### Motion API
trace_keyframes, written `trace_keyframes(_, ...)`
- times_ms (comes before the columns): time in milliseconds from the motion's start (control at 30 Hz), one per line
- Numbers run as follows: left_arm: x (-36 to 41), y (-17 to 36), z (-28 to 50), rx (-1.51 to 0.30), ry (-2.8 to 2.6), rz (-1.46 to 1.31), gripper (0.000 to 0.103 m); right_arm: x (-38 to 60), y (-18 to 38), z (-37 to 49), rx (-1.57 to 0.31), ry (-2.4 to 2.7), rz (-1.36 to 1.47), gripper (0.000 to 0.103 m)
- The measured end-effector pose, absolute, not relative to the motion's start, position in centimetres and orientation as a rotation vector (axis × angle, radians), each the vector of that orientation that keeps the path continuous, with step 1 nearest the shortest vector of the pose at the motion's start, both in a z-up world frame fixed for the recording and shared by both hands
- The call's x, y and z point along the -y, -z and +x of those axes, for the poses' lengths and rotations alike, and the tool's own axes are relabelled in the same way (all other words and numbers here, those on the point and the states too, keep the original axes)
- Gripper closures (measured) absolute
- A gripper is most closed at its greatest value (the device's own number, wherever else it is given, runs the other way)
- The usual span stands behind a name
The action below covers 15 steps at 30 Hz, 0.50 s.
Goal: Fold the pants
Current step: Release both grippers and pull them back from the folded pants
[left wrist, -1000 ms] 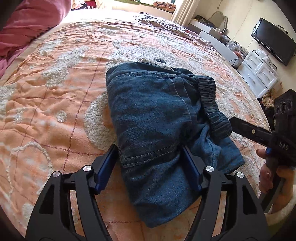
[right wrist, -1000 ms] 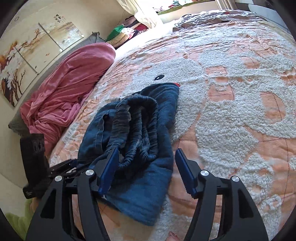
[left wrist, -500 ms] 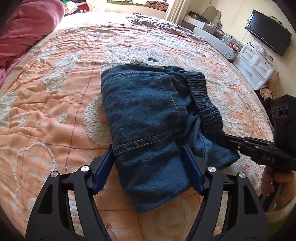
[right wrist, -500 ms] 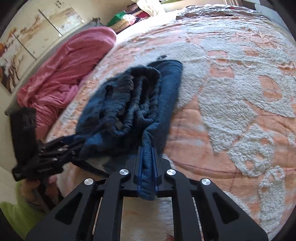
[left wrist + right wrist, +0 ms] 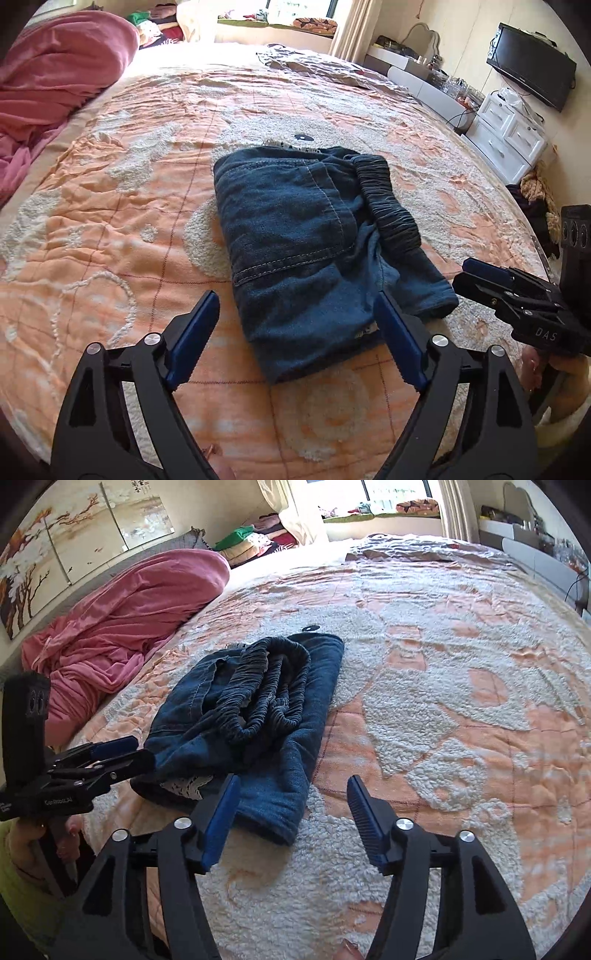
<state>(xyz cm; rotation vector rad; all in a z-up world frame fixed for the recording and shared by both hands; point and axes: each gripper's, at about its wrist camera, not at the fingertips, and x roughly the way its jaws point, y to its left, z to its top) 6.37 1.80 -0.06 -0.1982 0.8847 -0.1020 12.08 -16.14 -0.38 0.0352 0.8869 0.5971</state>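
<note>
Half a second ago the right gripper (image 5: 291, 818) was clamped on the near edge of the pants (image 5: 314, 240); now its jaws stand wide and it holds nothing, hovering just short of that edge. Both cameras have also pulled back, so the bundle looks smaller in each view. The left gripper (image 5: 295, 338) is wide too, with the near end of the bundle lying between and beyond its blue fingers (image 5: 192, 332), untouched.

One pair of pants lies folded into a compact rectangle near the middle of the bed (image 5: 110, 221), on its peach and white quilt, with the gathered elastic waistband (image 5: 388, 206) along one side. The fold looks essentially done.

I judge the denim soft and limp but fairly heavy for cloth, grippy rather than slippery, and not fragile. Stacked layers will slide apart if lifted by a single layer, so any further hold should pinch the whole thickness at a folded edge or corner.

Counted: one pair of pants, two grippers, one pink blanket (image 5: 122, 616) heaped beside the bundle's far side.
</note>
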Motion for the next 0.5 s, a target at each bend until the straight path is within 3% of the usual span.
trace_keyframes(267, -0.7, -1.9, 2.6, -0.843, 0.086, -0.191, 0.010, 17.4, -2.2, 8.4, -0.766, -0.562, 0.004, 0.009)
trace_keyframes(500, -0.4, -1.0, -0.5, -0.846, 0.035, -0.222, 0.010, 18.0, -3.2, 5.5, -0.715, -0.558, -0.013, 0.005)
